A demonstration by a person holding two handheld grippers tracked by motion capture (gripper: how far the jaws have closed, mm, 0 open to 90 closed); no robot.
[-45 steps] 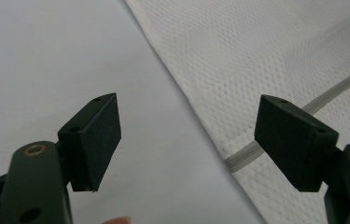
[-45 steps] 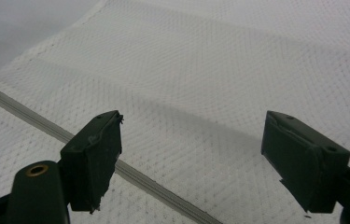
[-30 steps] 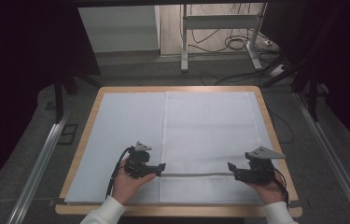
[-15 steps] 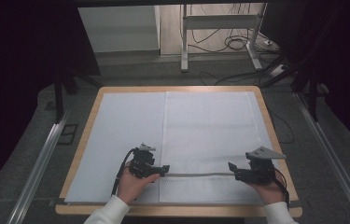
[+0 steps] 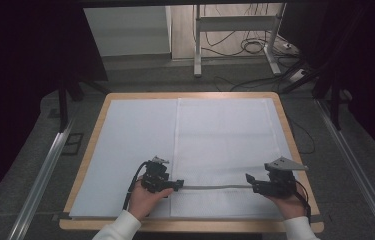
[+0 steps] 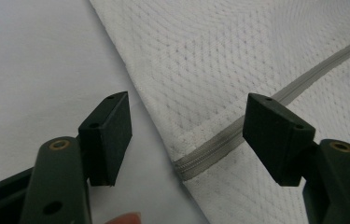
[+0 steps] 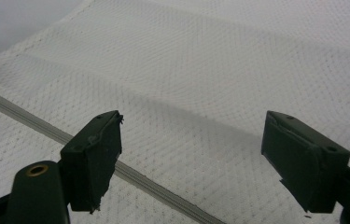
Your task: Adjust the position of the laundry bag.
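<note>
Both grippers hover with jaws spread over a white mesh bag (image 5: 225,145) on the table (image 5: 295,145); the left gripper (image 6: 186,135), jaws just narrowing, straddles the grey zipper (image 6: 219,144) end, apparently untouched. A low pinch could bunch mesh; right gripper (image 7: 189,158) waits.

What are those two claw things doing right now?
Left gripper: open, jaws just been closing, either side of the zipper's end, not gripping.
Right gripper: open over the white mesh fabric, holding nothing.

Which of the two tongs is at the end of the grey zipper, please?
The left tongs: the zipper ends at the cloth's edge between its open jaws.
</note>
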